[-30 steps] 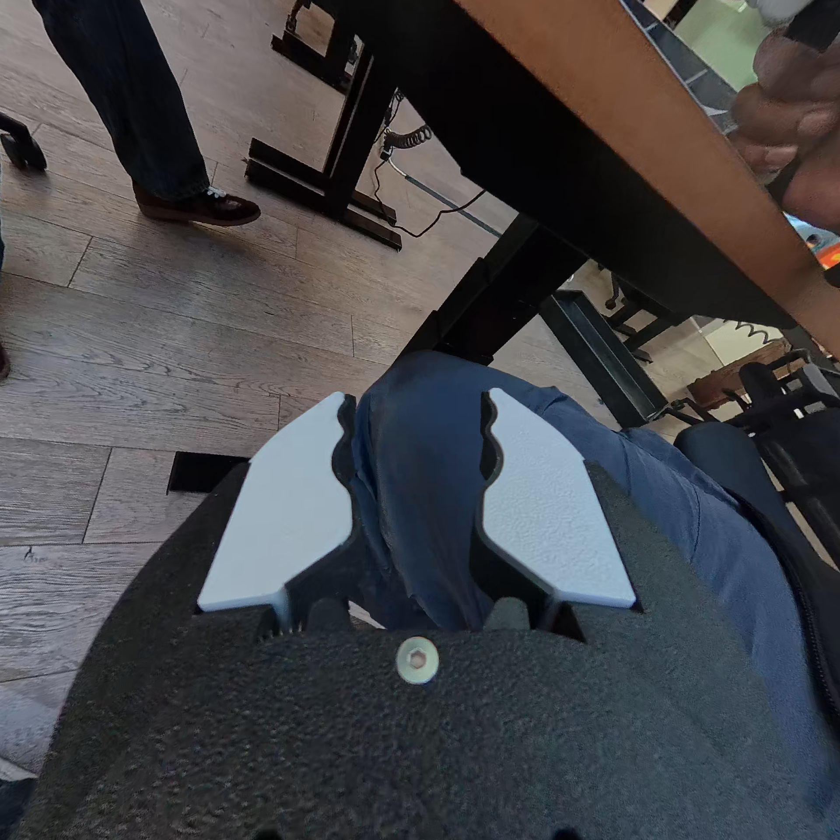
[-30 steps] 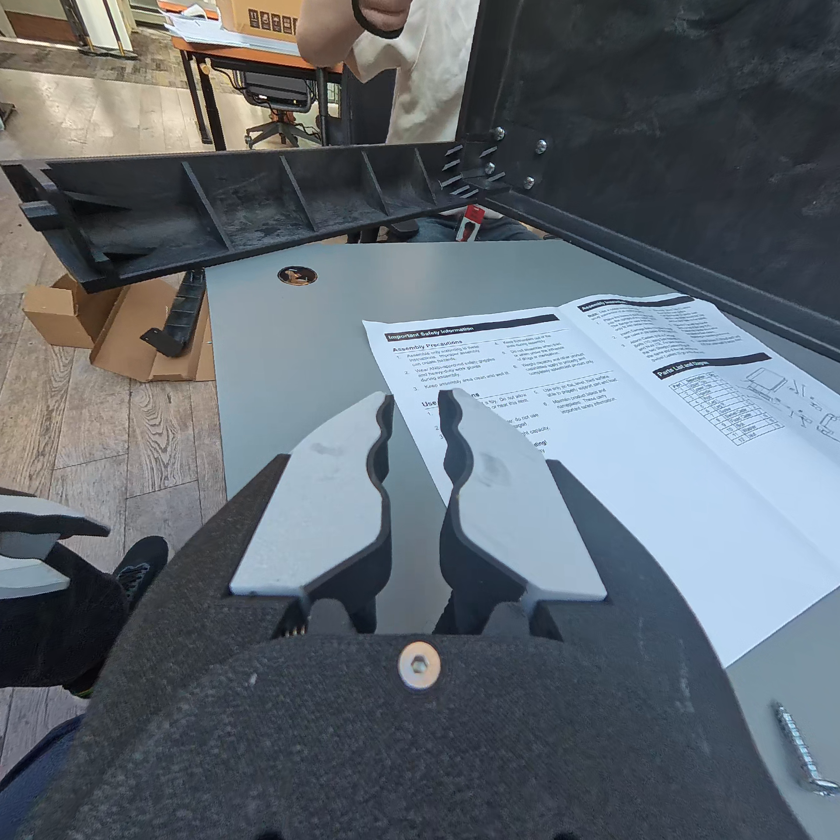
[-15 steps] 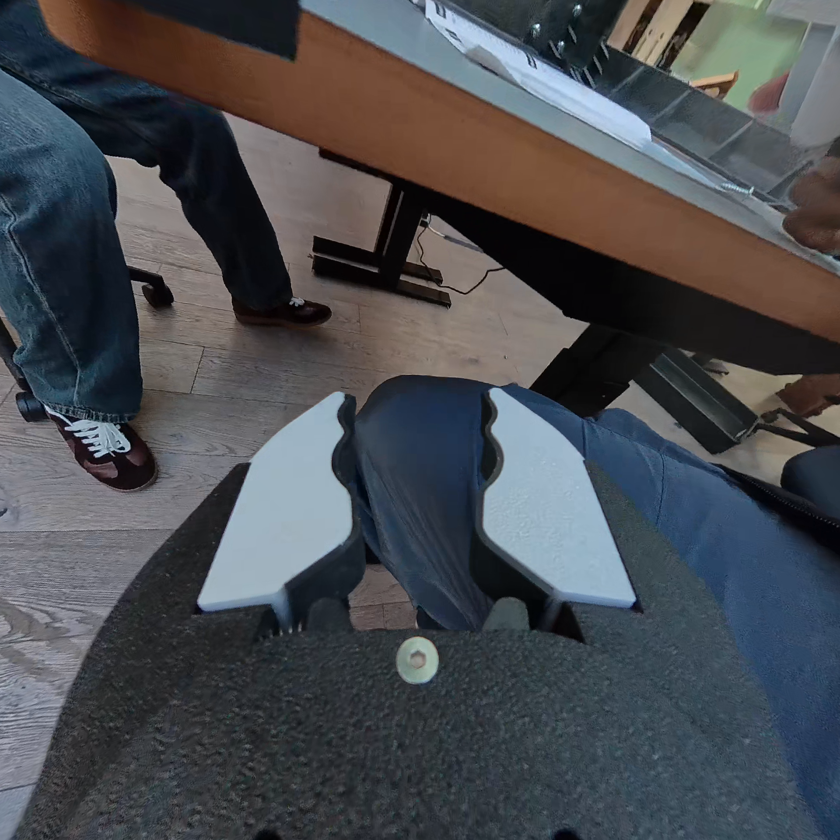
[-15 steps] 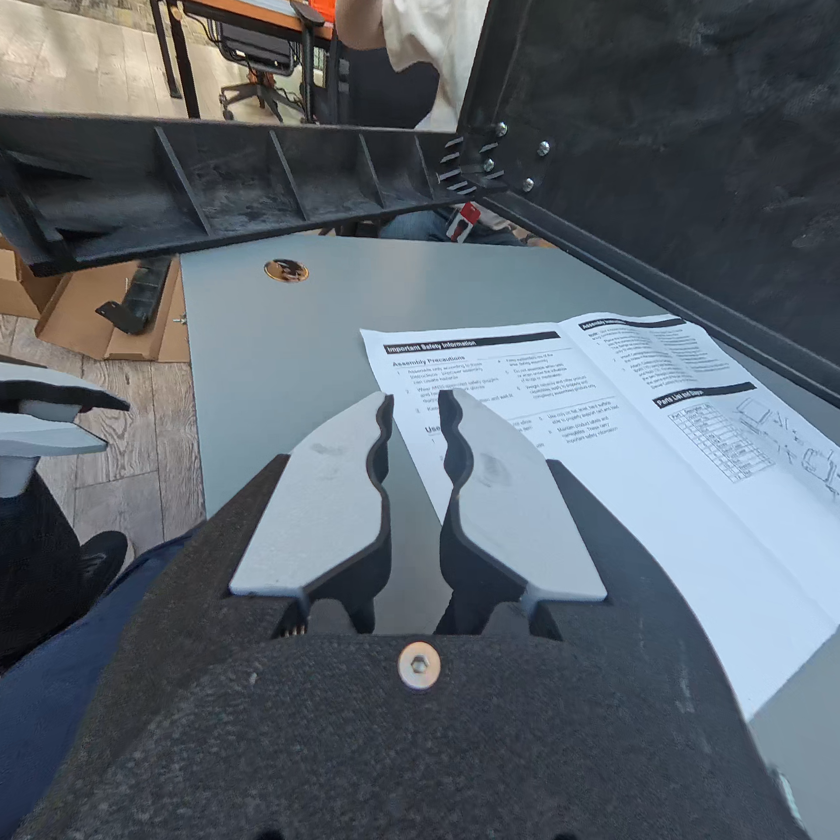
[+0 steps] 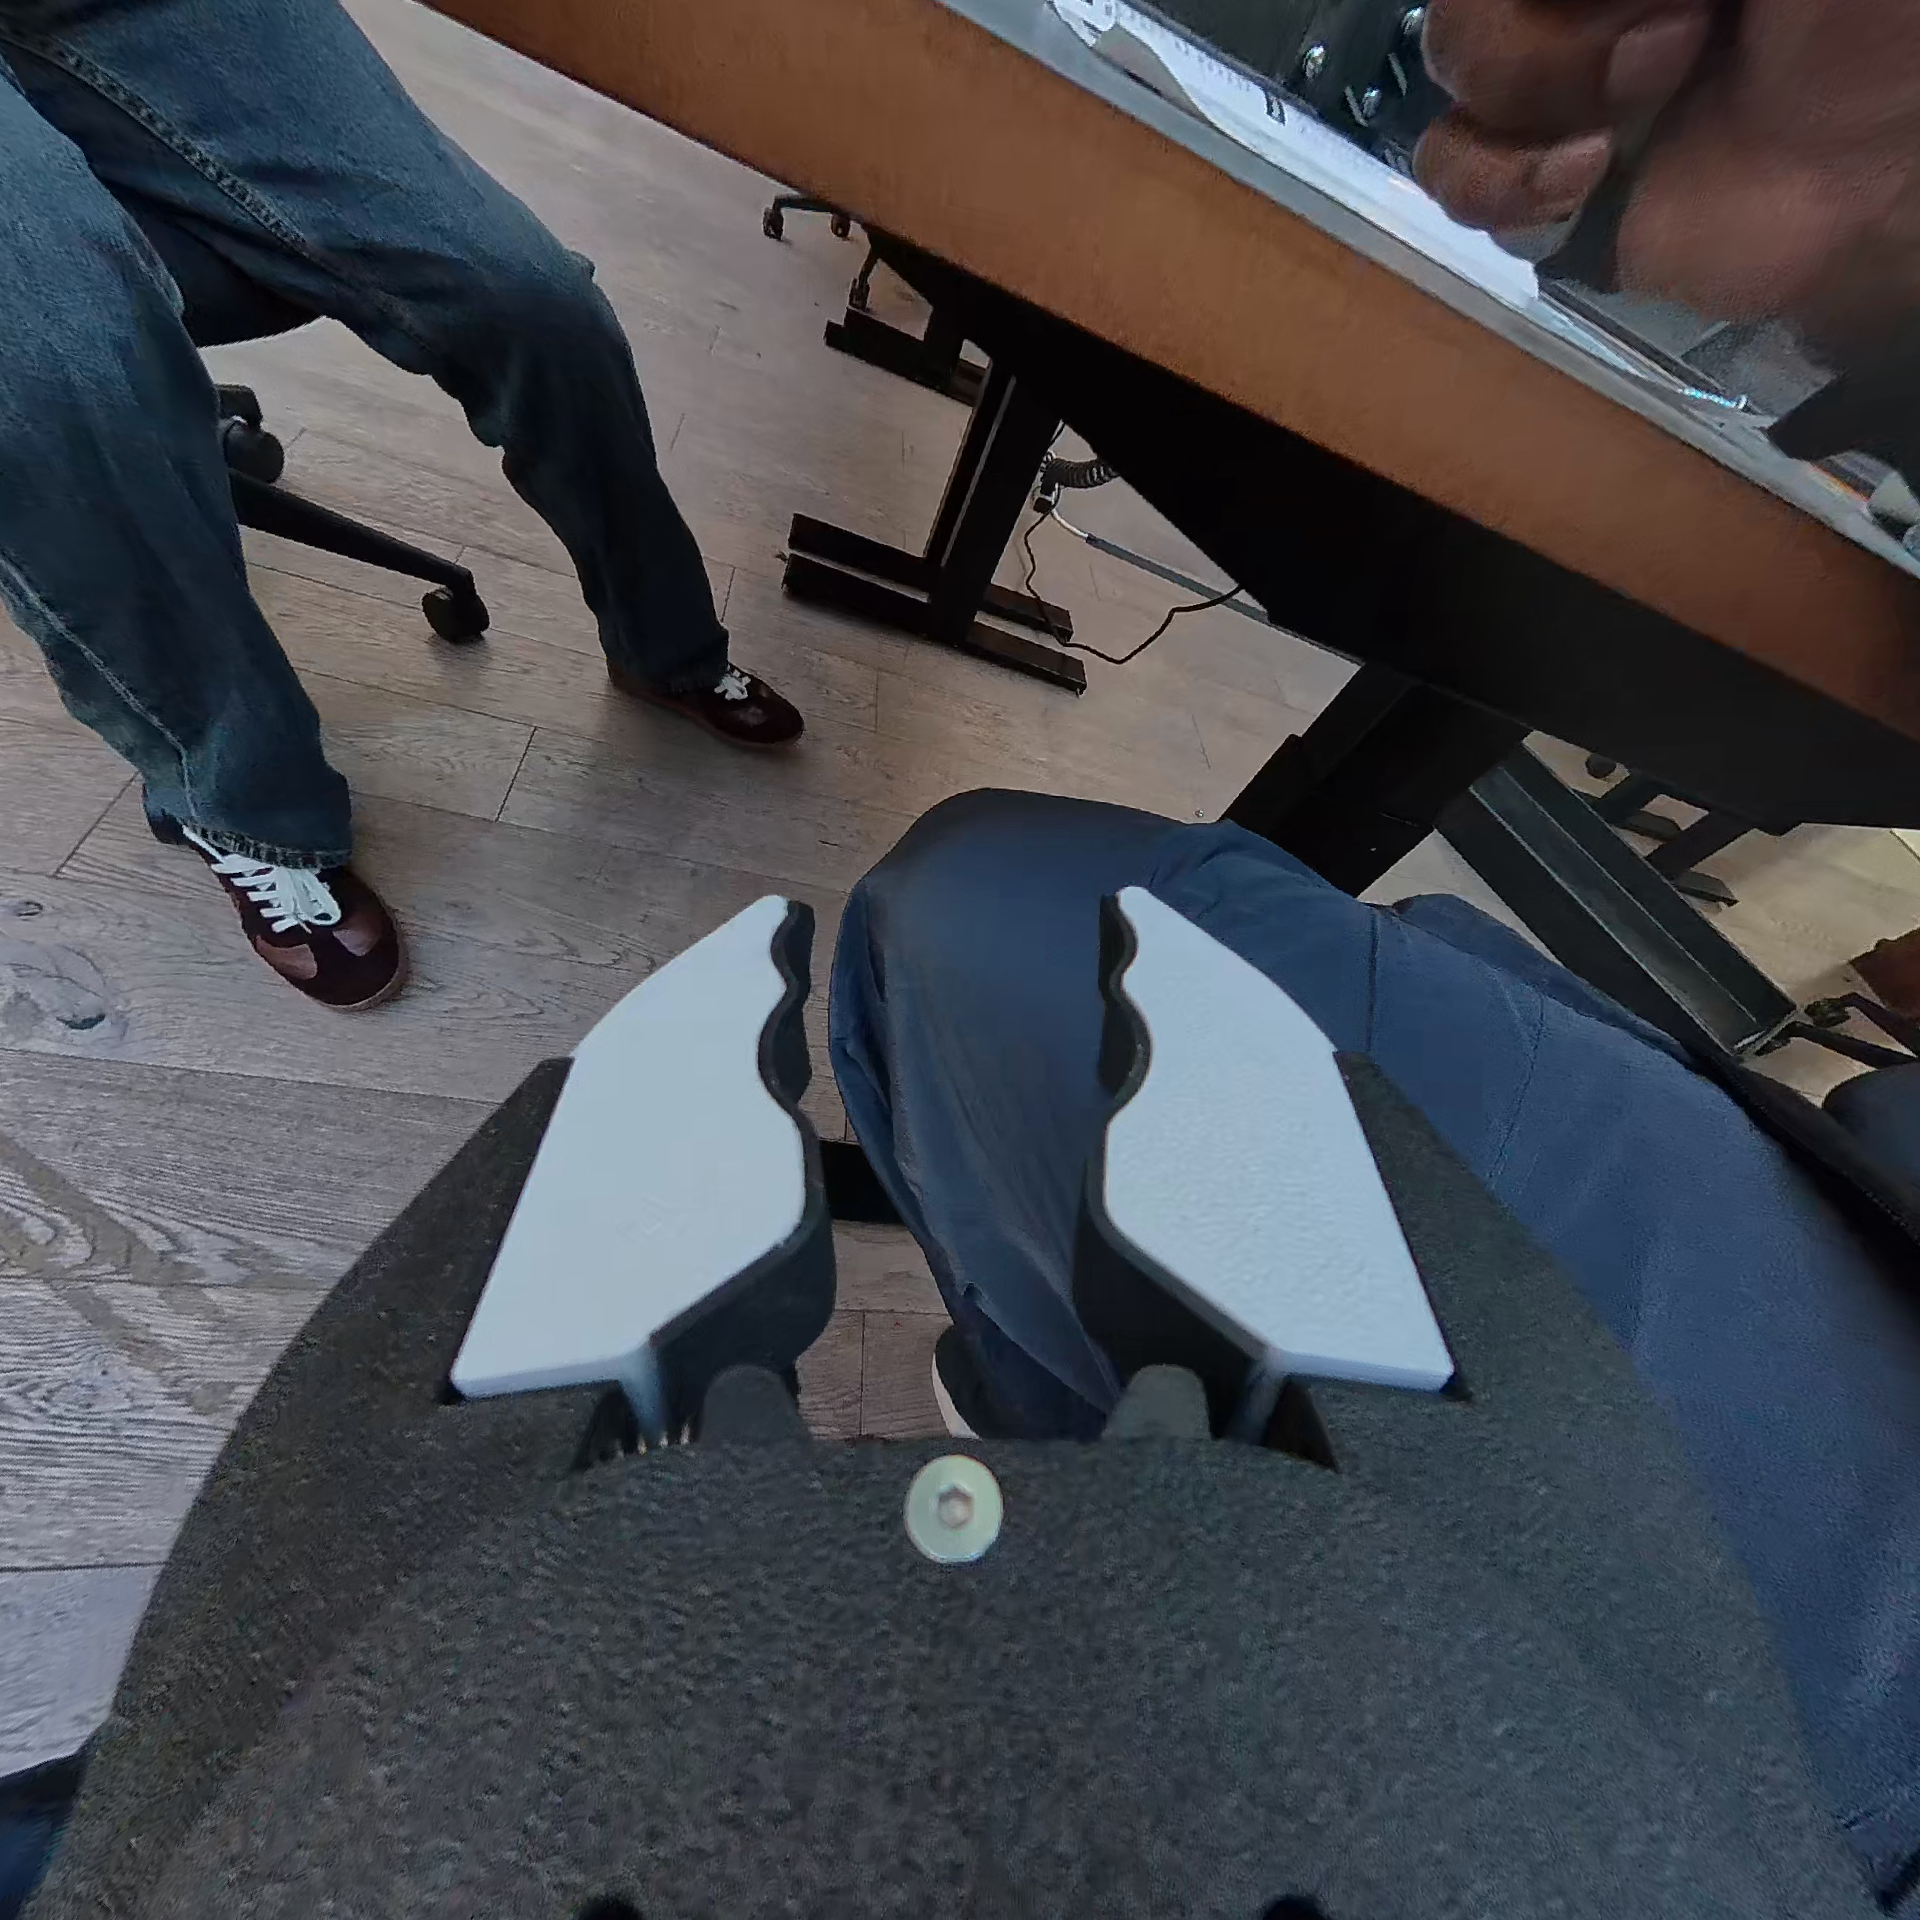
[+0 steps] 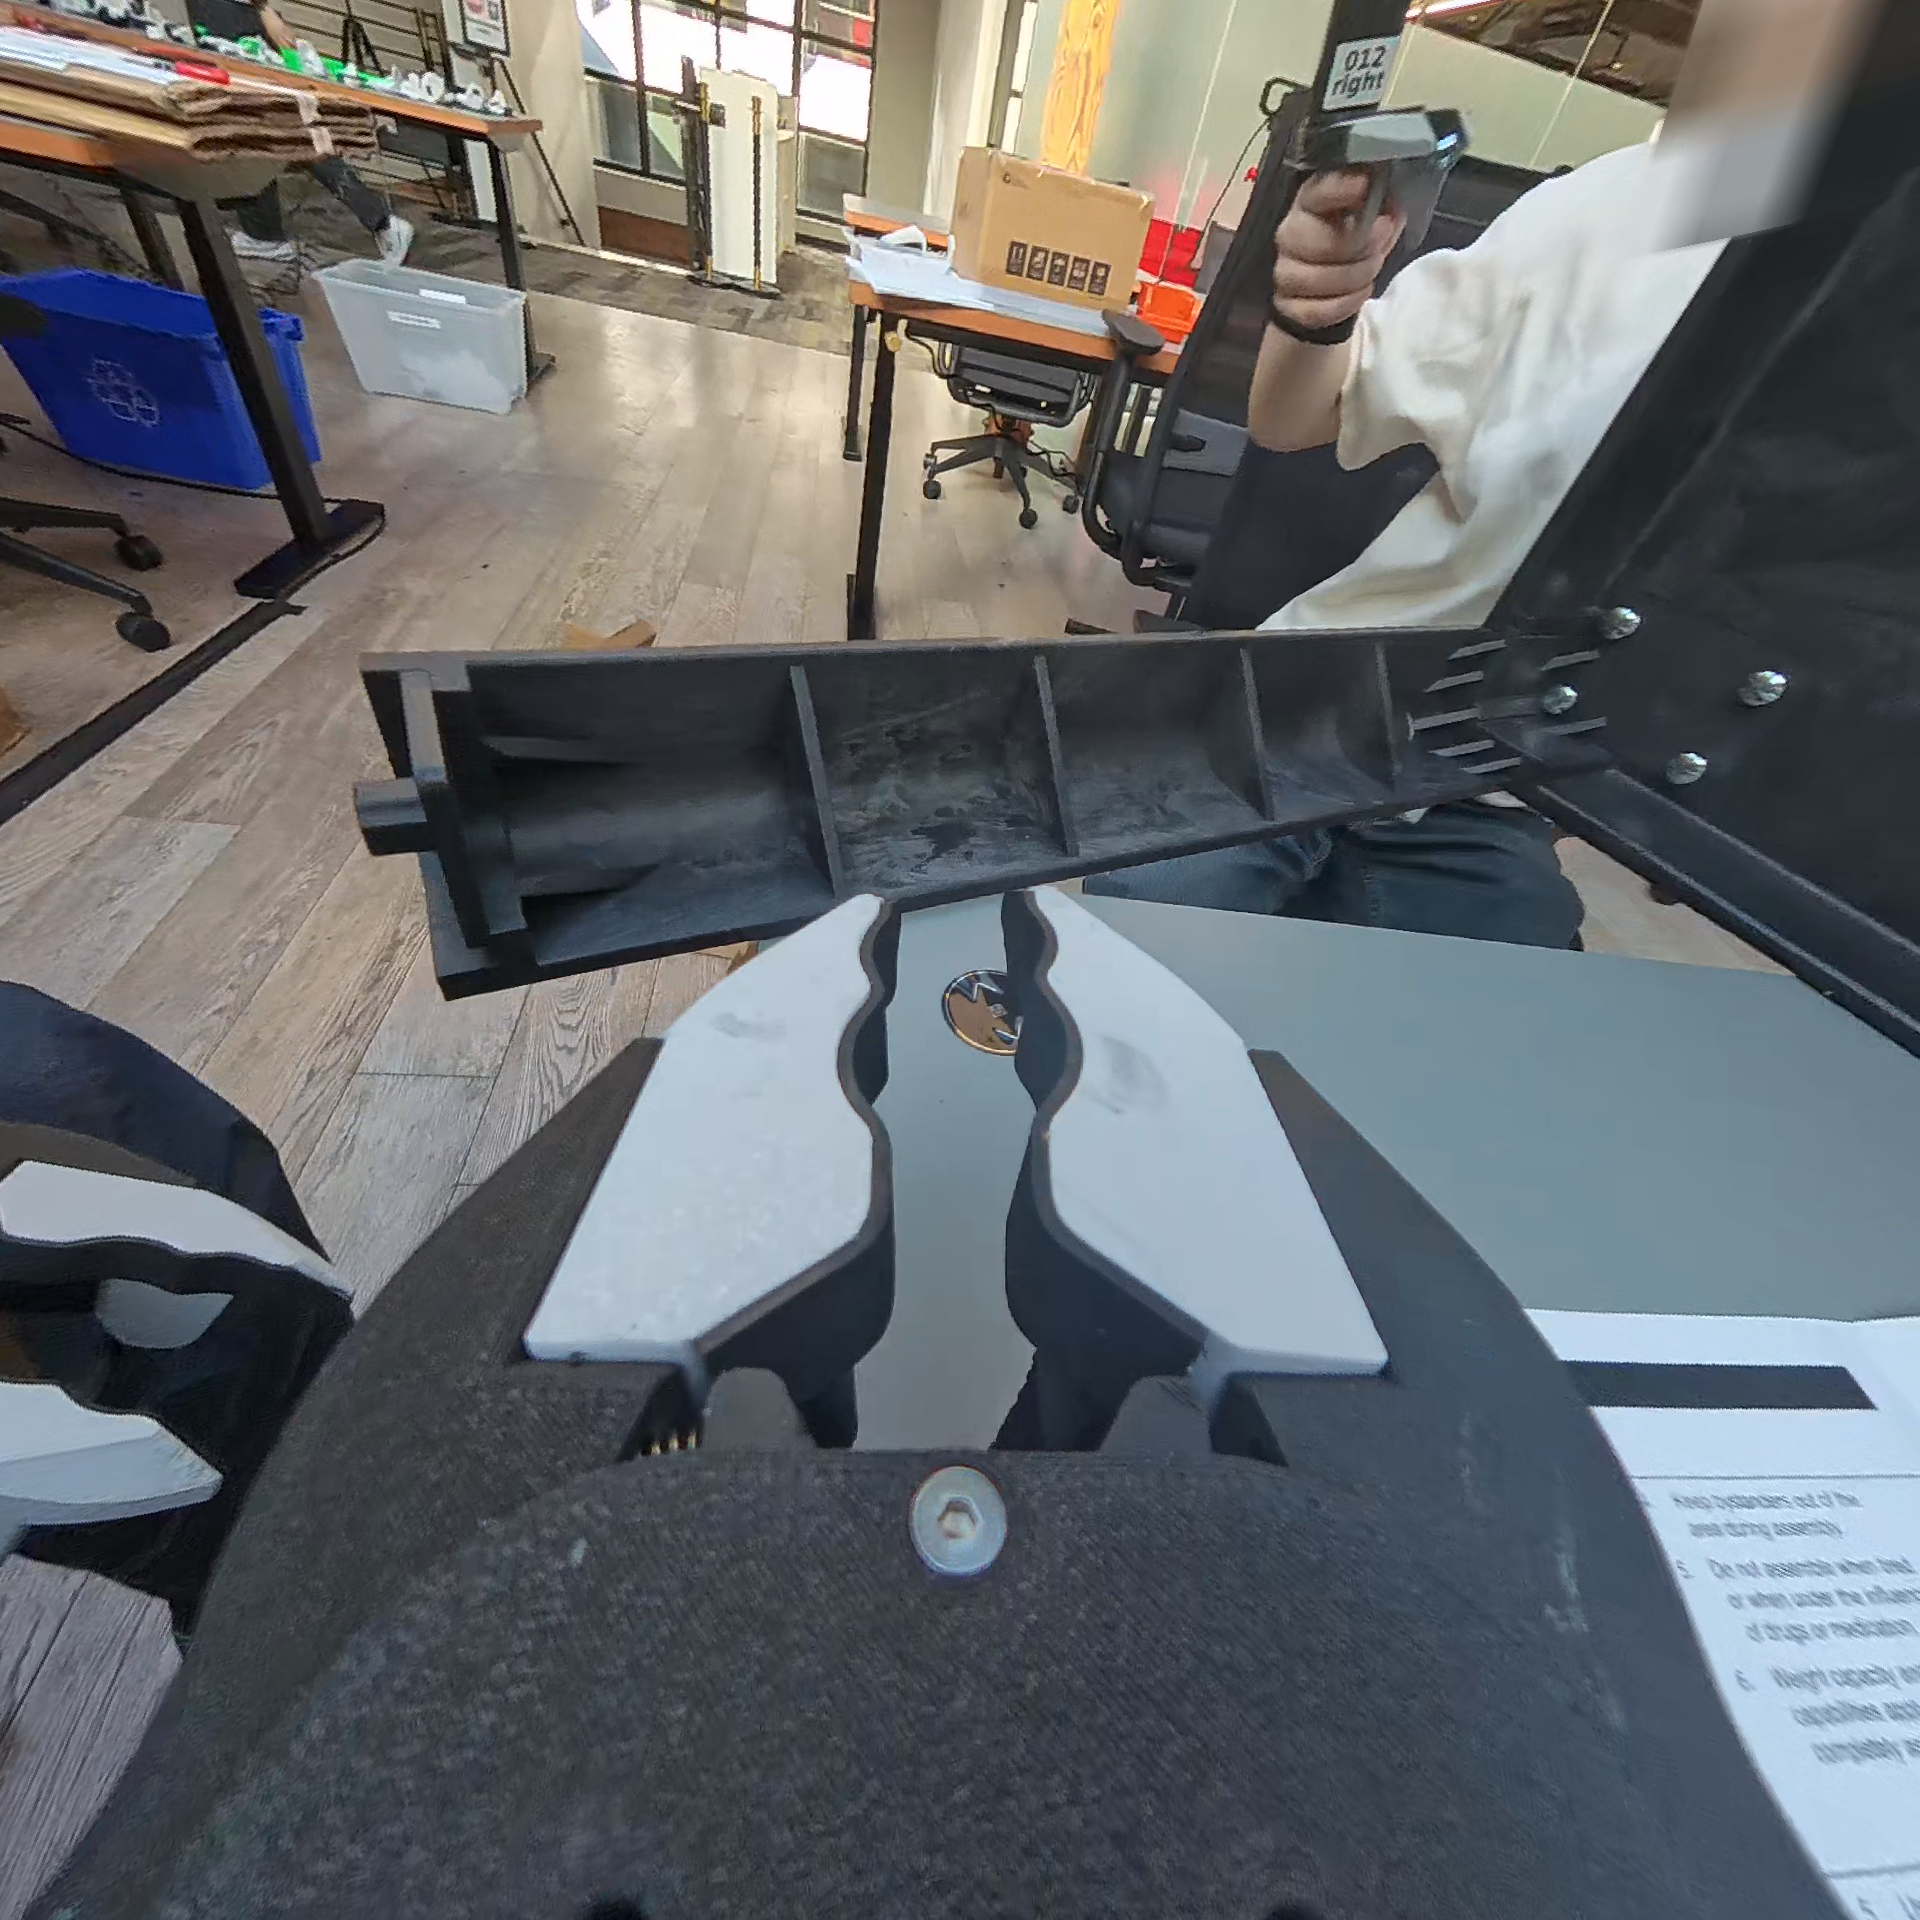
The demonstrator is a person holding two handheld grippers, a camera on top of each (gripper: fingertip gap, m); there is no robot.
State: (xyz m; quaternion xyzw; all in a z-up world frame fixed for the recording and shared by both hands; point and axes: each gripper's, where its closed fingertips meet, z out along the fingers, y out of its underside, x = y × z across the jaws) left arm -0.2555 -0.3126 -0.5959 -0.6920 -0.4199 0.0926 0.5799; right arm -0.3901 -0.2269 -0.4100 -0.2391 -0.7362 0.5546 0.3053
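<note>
My left gripper (image 5: 956,914) is open and empty. It hangs below the wooden table edge (image 5: 1247,281), just above a knee in dark blue trousers (image 5: 966,1060). My right gripper (image 6: 948,909) is empty, its jaws a narrow gap apart, over the grey tabletop (image 6: 1455,1122). It points at a long black ribbed plastic part (image 6: 935,790) that is screwed to a tilted black panel (image 6: 1766,499). A round cap (image 6: 977,1013) sits in the tabletop between the fingertips. A printed paper sheet (image 6: 1766,1579) lies at the lower right. The left gripper also shows in the right wrist view (image 6: 125,1351).
A person in a white top (image 6: 1507,416) sits behind the panel and holds up another gripper (image 6: 1361,156). A seated person in jeans (image 5: 312,312) is at the left. Black table legs (image 5: 966,520), a blue bin (image 6: 156,384), a cardboard box (image 6: 1049,229) and an office chair (image 6: 1008,405) stand around. Across from one pair of fingers to the other is roughly 25 centimeters.
My right gripper has tilted up and moved along the table towards the ribbed part; the paper slid to the lower right. The left view swung, and a hand now fills its top right.
</note>
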